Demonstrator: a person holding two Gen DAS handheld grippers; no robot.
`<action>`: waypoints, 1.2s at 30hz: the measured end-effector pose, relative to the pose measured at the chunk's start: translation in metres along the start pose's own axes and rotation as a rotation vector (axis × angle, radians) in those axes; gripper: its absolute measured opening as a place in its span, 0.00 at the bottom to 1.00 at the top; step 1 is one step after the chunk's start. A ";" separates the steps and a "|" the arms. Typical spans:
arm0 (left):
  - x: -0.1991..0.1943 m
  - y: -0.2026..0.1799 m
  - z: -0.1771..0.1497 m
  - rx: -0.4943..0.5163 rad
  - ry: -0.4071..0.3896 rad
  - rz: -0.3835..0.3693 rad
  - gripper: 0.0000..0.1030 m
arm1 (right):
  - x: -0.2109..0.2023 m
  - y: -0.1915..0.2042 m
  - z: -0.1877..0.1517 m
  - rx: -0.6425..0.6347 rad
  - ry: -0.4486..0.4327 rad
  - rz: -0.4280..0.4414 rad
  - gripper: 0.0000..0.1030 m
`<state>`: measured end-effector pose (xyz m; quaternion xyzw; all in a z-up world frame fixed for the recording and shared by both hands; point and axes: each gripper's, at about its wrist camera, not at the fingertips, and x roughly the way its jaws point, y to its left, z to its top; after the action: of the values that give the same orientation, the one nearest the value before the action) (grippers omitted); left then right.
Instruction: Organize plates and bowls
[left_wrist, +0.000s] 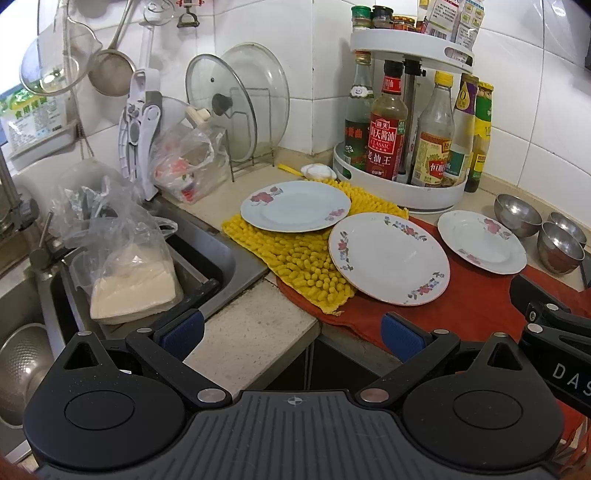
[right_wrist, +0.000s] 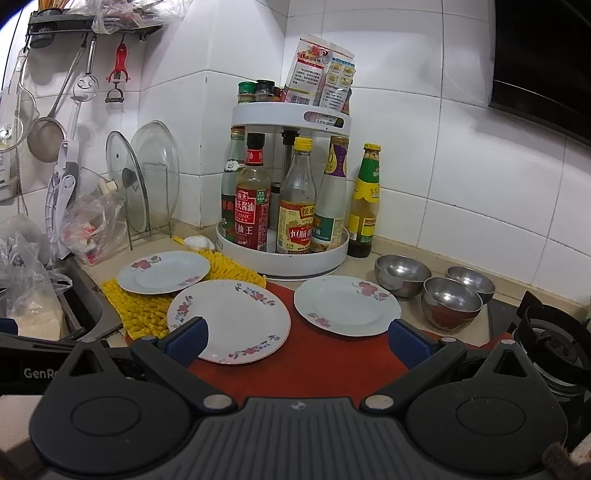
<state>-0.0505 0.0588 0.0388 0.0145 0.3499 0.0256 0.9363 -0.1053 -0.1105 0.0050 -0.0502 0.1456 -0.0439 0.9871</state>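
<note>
So three floral plates (right_wrist: 229, 319) lie spread singly across the yellow mat (right_wrist: 140, 314) and red cloth (right_wrist: 303, 365), likely drying, unstacked; three steel bowls (right_wrist: 450, 301) cluster right beside the stove (right_wrist: 550, 347). Left gripper (left_wrist: 291, 334) and right gripper (right_wrist: 297, 341) hover short, tongs apart, empty.

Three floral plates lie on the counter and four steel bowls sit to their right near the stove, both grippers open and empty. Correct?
Nearly. The right wrist view shows three steel bowls, not four. The three floral plates and the open, empty left gripper and right gripper are as stated.
</note>
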 end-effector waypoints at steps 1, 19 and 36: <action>0.001 0.000 0.000 0.003 0.002 0.003 1.00 | 0.000 0.000 0.000 0.000 0.002 0.000 0.97; 0.005 0.002 0.000 0.038 0.021 0.033 1.00 | 0.005 0.006 -0.002 -0.014 0.033 -0.003 0.97; 0.011 0.005 -0.002 0.051 0.040 0.031 1.00 | 0.008 0.010 -0.004 -0.020 0.041 -0.011 0.97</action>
<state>-0.0433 0.0642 0.0304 0.0434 0.3688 0.0314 0.9279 -0.0983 -0.1014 -0.0019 -0.0601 0.1662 -0.0487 0.9831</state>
